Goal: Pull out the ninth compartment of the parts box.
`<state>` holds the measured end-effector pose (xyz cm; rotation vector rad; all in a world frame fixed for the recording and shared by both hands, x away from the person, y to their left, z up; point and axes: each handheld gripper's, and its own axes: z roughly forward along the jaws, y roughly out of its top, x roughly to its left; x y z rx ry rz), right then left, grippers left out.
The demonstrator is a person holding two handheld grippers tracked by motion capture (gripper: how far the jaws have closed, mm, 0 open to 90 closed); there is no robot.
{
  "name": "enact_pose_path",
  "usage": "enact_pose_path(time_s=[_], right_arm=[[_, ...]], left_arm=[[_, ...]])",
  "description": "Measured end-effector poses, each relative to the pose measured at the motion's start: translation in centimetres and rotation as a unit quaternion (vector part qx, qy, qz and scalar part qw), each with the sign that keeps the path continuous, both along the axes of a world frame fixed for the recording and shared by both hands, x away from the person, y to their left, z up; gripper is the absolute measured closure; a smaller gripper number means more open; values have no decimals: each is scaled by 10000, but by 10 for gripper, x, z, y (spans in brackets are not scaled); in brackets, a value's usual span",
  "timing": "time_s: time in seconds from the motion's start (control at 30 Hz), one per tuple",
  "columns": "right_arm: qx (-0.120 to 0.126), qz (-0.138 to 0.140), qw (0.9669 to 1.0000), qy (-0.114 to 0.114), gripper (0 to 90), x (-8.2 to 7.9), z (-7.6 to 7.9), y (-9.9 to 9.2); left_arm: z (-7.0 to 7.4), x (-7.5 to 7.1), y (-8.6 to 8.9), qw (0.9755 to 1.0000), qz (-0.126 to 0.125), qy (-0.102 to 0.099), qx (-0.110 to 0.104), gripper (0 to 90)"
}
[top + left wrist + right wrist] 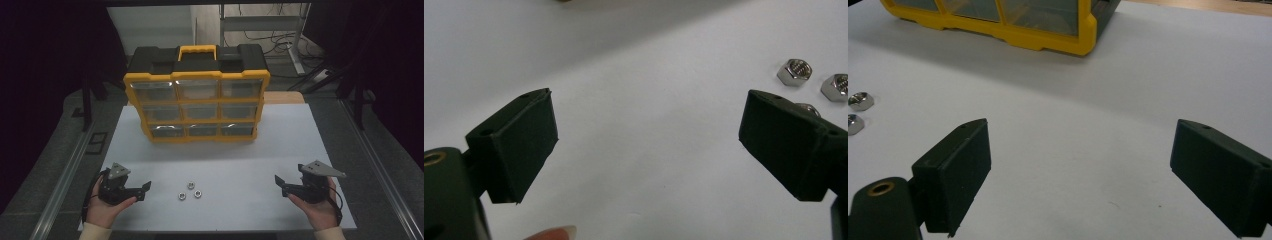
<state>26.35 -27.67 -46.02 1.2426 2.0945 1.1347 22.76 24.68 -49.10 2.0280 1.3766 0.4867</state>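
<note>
Near edge, left: left gripper point(145, 191) held low over the white table point(250, 160), jaws spread wide and gripping nothing; cable and lower body cut off behind the hand point(102, 210).
Near edge, right: right gripper point(281, 184) likewise parted and unloaded, jaws pointing inward toward the middle; sleeve cropped by the bottom of the high view.
Fingertip: pale nail point(559, 232) just cut off at the bottom of the left gripper view.
Between the grippers: three hex nuts point(190, 190) lay loose in a small cluster on the table, nearer the left gripper, touched by neither.
Hidden nut: one nut point(808, 108) mostly covered by a jaw in the left gripper view; two others point(794, 72) plain beside it.
Cropped nuts: two nuts point(860, 101) clipped at the left edge of the right gripper view.
Open room: bare white surface all round the nuts and on to the far case, nothing in the way.
Far side: yellow-and-black drawer organiser point(197, 100) stood upright, nine clear drawers shut; contents too dim to make out.
Table edges: metal rails along both sides, dark floor beyond.
</note>
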Motion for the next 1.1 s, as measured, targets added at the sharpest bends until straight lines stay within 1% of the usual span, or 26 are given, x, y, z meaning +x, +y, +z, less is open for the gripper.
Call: enact_pose_path(time_s=[0.03, 0.2, 0.33, 0.47, 0.63, 0.67, 0.73, 0.83, 0.87, 0.97, 1.1], right_arm=[[-7, 24, 10000, 16, 102, 0, 0, 3], [-11, 21, 10000, 19, 101, -2, 1, 5], [36, 31, 10000, -41, 101, -6, 3, 11], [51, 66, 9999, -103, 102, -10, 5, 16], [57, 118, 9998, -126, 103, -11, 5, 22], [135, 164, 9997, -135, 105, -11, 4, 27], [139, 203, 9996, -125, 105, -11, 4, 30], [87, 399, 9991, -148, 104, -11, 3, 41], [23, 476, 9987, -177, 104, -10, 3, 47], [30, 499, 9986, -181, 103, -10, 2, 50], [22, 424, 9988, -241, 103, -11, 1, 55]], left_arm=[[-1, 0, 0, 10000, -20, 14, 26, 92], [1, 0, 0, 10000, -22, -7, -7, 94], [4, -2, -1, 10000, -25, -66, -12, 94], [5, -3, -4, 9999, -57, -85, 4, 94], [5, -4, -5, 9999, -82, -89, 13, 94], [6, -4, -5, 9999, -77, -104, 11, 94], [6, -4, -5, 9999, -69, -109, 11, 94], [5, -3, -4, 9999, -73, -95, 42, 95], [4, -2, -3, 9999, -80, -86, 38, 95], [4, -2, -3, 9999, -86, -83, 23, 95], [2, -1, -5, 9999, -116, -63, 38, 96]])
